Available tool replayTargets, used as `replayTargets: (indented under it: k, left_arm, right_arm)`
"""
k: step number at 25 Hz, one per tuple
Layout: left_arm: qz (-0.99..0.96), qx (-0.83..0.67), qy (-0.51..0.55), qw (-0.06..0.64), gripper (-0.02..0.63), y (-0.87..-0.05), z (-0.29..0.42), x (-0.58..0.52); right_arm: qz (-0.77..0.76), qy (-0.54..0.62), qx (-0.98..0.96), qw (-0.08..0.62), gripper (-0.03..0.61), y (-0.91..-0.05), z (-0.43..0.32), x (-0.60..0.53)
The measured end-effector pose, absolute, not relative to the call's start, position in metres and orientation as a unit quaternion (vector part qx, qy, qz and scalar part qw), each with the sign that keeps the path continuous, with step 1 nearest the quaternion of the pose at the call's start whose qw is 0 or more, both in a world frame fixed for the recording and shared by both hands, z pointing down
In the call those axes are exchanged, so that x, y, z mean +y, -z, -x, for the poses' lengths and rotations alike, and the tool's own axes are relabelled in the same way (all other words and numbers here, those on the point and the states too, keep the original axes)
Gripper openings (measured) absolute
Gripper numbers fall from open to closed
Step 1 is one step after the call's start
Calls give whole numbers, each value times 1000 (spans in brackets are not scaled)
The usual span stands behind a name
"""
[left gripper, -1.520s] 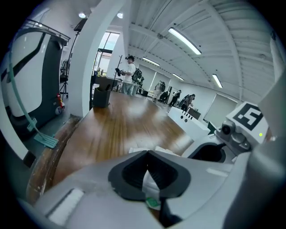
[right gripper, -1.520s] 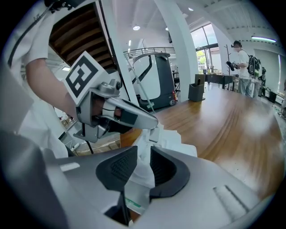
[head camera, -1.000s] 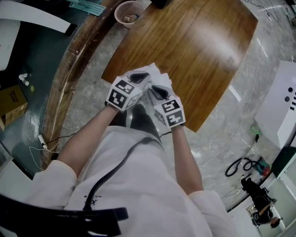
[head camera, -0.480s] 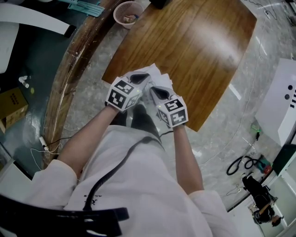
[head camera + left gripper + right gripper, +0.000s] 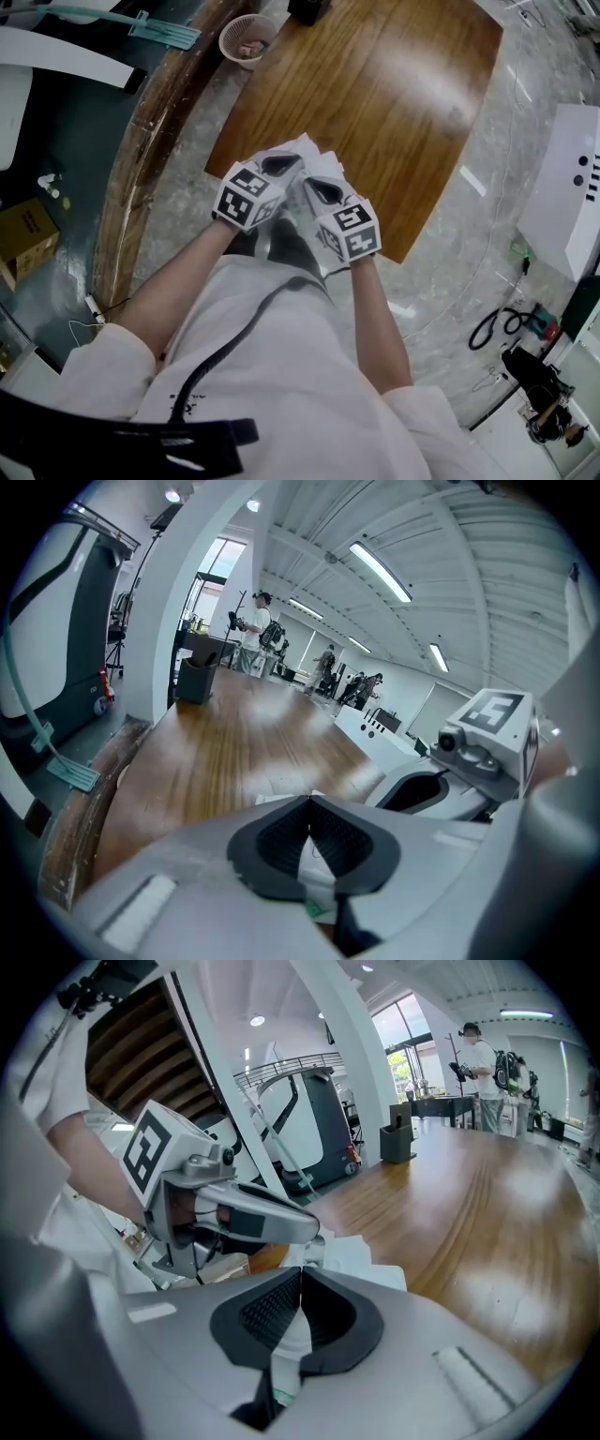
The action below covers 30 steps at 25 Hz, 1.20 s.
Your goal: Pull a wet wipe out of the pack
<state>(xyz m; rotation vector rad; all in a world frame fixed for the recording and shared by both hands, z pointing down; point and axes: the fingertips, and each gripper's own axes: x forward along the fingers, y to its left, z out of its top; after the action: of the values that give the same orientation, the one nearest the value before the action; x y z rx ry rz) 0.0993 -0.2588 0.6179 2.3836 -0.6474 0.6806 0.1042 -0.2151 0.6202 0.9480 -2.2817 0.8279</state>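
Wooden tabletop [image 5: 394, 103] open ahead, black box [image 5: 307, 9] at far edge, left tongs [image 5: 279, 164] close beside right tongs [image 5: 324, 188]

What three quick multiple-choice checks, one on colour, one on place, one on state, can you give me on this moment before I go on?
1. The basket is: A pink; B blue; C black.
2. The white wipe sheets lie: A in the basket; B on the wooden table, by its near edge; C on the floor.
3. The left gripper has its fingers: A wide apart; B closed together; C out of view.
Key: 1 A, the head view shows its pink mesh. 2 B, they show on the wood just past the left gripper. 3 B, the left gripper view shows the tips meeting.
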Motion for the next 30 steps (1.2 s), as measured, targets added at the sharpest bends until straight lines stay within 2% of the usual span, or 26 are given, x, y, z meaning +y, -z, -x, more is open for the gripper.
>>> replayTargets:
  k: [4,17,30]
  left_arm:
    - [-900,-227,-253,274,9,-611,-103,-255]
    - [-914,-204,-237,258,75,-588,-100,-244]
    - [-933,-204,-193,225,74,-536,-89,-236]
  right_arm:
    - [-372,-300,-842,249,11,-611,-107,-218]
    - [-435,-276,-830,212,11,-582,-118,-213]
    - [-496,-243,-818,158,11,-540,-137,-203]
